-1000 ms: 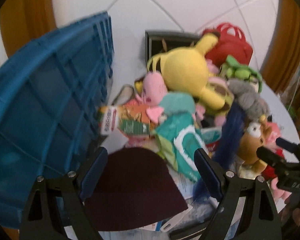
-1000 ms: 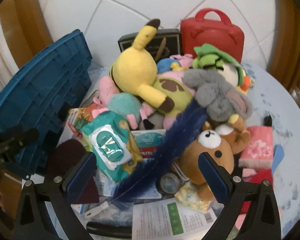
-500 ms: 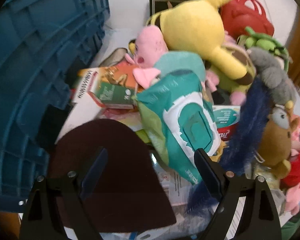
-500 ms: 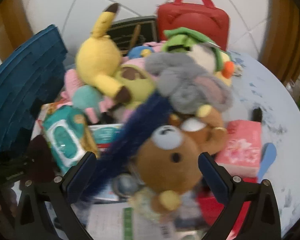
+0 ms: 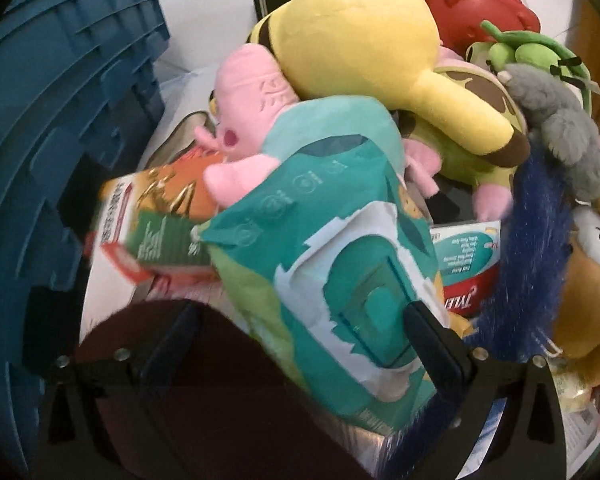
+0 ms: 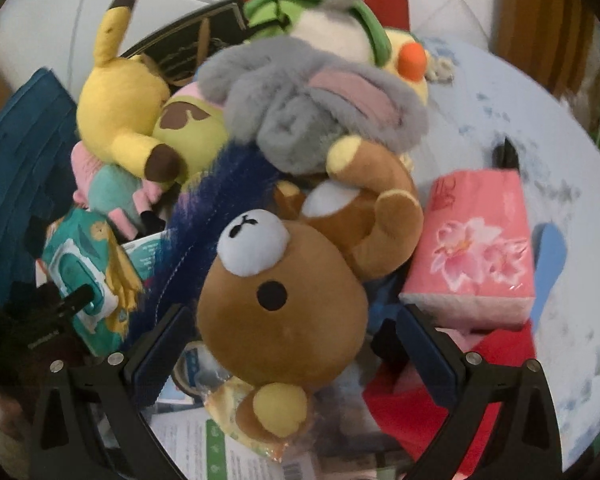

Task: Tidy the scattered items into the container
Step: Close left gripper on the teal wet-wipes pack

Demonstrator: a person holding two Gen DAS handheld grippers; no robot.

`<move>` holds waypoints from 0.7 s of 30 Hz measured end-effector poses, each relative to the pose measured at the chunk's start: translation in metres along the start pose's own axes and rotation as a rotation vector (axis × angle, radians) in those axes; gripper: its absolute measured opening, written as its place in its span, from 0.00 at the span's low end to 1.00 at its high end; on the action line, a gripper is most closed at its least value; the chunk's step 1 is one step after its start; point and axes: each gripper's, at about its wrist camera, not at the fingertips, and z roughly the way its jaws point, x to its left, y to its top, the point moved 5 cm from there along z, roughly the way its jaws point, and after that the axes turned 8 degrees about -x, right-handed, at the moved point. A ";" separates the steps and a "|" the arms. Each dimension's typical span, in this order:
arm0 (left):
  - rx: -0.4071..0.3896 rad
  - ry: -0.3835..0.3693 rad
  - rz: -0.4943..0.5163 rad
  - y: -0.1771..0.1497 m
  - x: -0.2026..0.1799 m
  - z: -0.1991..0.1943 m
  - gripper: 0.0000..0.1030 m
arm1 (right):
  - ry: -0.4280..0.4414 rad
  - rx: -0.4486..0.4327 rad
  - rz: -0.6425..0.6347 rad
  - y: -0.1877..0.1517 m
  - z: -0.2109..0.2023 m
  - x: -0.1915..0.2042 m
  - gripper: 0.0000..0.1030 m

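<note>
White tiled wall at the top of both frames; pale blue-flecked tabletop (image 6: 500,92) shows bare only at the right of the right view.

Blue crate (image 5: 60,128) fills the left side of the left view, just beside the heap, so each carry is short.

Left claw (image 5: 300,344), lower centre: jaws have just been opening and stand wide. Between them lie the dark maroon cloth (image 5: 220,400) and the lower end of the teal wipes pack (image 5: 340,264). Right finger sits against the pack; I judge no squeeze yet.

Right claw (image 6: 296,344), lower centre: jaws wide, straddling the brown bear's (image 6: 284,304) head, small gaps each side. It tops the pile here, so it comes away without dragging others.

Yellow plush (image 5: 364,40), grey plush (image 6: 300,108) and pink tissue pack (image 6: 476,248) wait, none yet in the crate.
</note>
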 end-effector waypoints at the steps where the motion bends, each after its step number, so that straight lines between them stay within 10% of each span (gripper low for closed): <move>1: 0.002 -0.006 -0.002 0.002 0.000 0.003 1.00 | 0.002 0.000 0.009 0.001 0.001 -0.001 1.00; 10: 0.048 -0.150 -0.022 0.017 -0.009 0.031 0.99 | 0.012 0.042 0.018 -0.002 0.025 0.010 1.00; 21: 0.017 -0.168 -0.023 0.025 -0.017 0.023 0.66 | 0.004 0.090 0.077 0.004 0.068 0.003 1.00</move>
